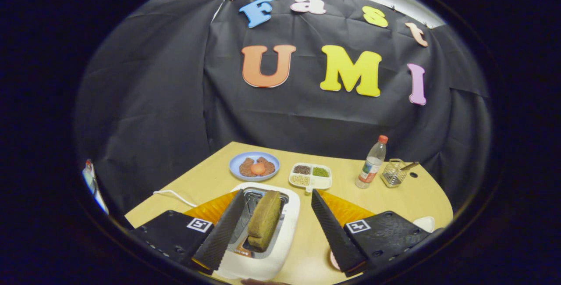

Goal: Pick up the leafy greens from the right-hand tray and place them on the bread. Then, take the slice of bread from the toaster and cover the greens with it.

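A white toaster stands on the wooden table right under my gripper. A brown slice of bread sticks up out of its slot, tilted a little. The slice sits between my two fingers, nearer the left finger, and neither finger touches it. The right finger hangs over bare table beside the toaster. My gripper is open. An orange tray shows behind the right finger and another orange edge behind the left one; what lies on them is hidden.
Beyond the toaster are a blue plate with brown food and an orange piece, a white divided dish of seeds, a clear bottle with a red cap and a small wire basket. A white cable runs off left.
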The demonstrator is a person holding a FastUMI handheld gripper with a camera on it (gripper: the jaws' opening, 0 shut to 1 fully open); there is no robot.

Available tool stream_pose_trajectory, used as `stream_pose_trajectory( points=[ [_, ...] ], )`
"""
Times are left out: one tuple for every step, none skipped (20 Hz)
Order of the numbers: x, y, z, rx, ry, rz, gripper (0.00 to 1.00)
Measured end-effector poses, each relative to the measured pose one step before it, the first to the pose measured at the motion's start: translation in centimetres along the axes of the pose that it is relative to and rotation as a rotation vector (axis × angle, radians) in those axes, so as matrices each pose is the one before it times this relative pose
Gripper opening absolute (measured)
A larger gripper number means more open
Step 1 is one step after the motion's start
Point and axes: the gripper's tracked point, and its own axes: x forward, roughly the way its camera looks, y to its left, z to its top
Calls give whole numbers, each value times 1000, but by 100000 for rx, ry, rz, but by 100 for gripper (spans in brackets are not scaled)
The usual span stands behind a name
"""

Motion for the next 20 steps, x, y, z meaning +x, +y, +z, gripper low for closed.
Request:
stream_pose_trajectory(
  points=[
    [729,377,-381,-873,2264,-566,93],
    [719,50,-533,368,3073,-1440,91],
    [670,19,-717,966,4349,-1859,90],
    [443,-53,-549,1861,3947,-2003,85],
    [420,222,-510,1605,3306,-903,81],
    [141,393,-130,1285,1709,547,72],
    [217,341,-218,1055,988,773,63],
    [129,247,-501,774,1440,964,54],
    [23,-12,-651,324,1194,271,45],
    [-121,-53,112,971,-983,194,36],
    [-221,171,210,407,-1788,819,27],
    [4,113,79,-125,-1131,1057,18],
    [-283,-213,1,-46,-851,-332,16],
    [-251,-131,169,612,-1168,-82,15],
    [-507,45,542,-388,-1843,417,12],
    [-448,-136,783,-886,-2490,-97,12],
    [-544,-6,747,-432,-2281,144,12],
    [-574,-46,669,682,-1676,239,12],
    [-572,58,642,1181,-1083,821,12],
    [-517,-32,632,1231,-693,734,12]
  ],
)
